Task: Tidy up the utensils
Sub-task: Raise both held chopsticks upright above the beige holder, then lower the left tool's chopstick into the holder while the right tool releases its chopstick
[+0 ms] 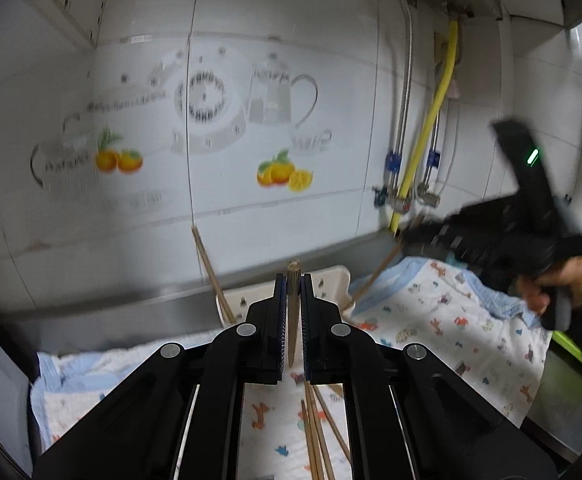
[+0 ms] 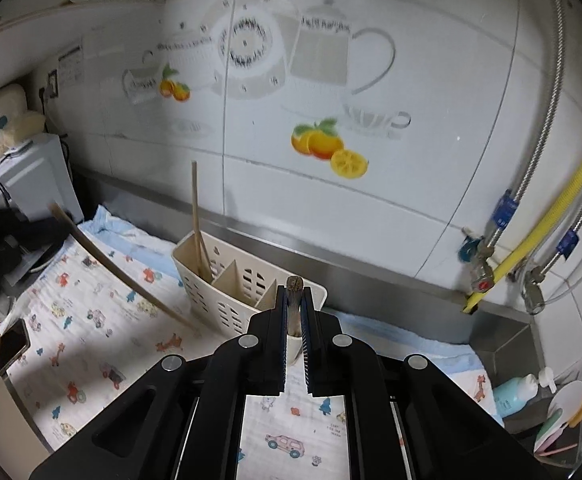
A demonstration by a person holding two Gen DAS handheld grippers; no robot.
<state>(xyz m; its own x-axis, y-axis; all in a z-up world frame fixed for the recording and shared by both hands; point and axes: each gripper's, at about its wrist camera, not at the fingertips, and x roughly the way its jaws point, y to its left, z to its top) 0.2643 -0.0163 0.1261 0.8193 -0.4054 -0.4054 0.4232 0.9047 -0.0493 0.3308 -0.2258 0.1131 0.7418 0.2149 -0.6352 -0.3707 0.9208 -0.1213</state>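
White tiled wall [image 1: 251,208] with fruit and teapot decals fills the upper frame of the left wrist view; steel counter edge below it, printed cloth [image 1: 443,320] across the lower half.
Left gripper [image 1: 292,304] at bottom centre, fingers pressed onto a wooden chopstick [image 1: 293,312] held upright between them, its tip poking above the fingertips.
Cream utensil holder [image 1: 331,280] sits directly behind the fingers, mostly hidden. One chopstick leans out of its left end.
Loose chopsticks [image 1: 315,432] lie on the cloth at lower centre, beneath the gripper.
Right gripper [image 1: 419,236] at right edge, blurred, a thin stick running from its tip down-left toward the holder. Hand [image 1: 559,280] on its grip.

Right wrist view: same tiled wall [image 2: 411,208], yellow hose [image 2: 539,232] at right, cloth [image 2: 91,320] over the lower left.
Right gripper [image 2: 294,312] at bottom centre, fingers clamped on a chopstick end [image 2: 294,292].
Utensil holder [image 2: 211,280] just behind, slotted, divided into compartments; two chopsticks [image 2: 197,216] stand in its leftmost compartment.
Left gripper [image 2: 51,224] at left edge, dark and blurred, carrying a long chopstick [image 2: 123,272] slanting down to the cloth near the holder's base.
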